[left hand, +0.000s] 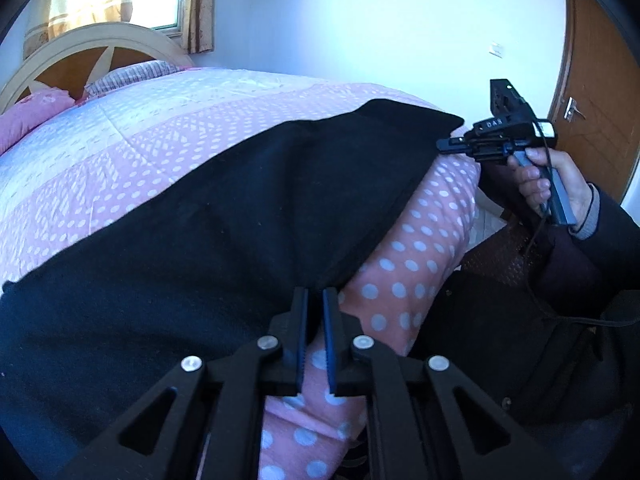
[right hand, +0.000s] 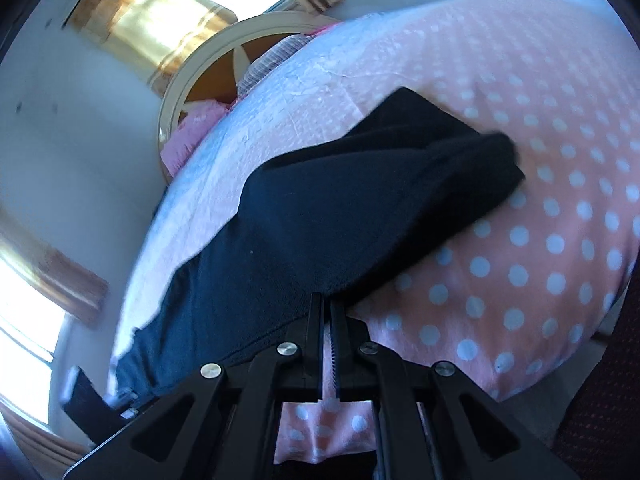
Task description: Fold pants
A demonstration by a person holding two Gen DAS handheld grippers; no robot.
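The only lettering I can read is on my right gripper (left hand: 444, 146), seen from the left wrist camera: small pale capitals on the top of its black body, which look like "DAS", though they are tiny and I am not sure of every letter. Nothing else carries writing that I can make out, neither the pants, nor the bedspread, nor the wall plate beside the door.
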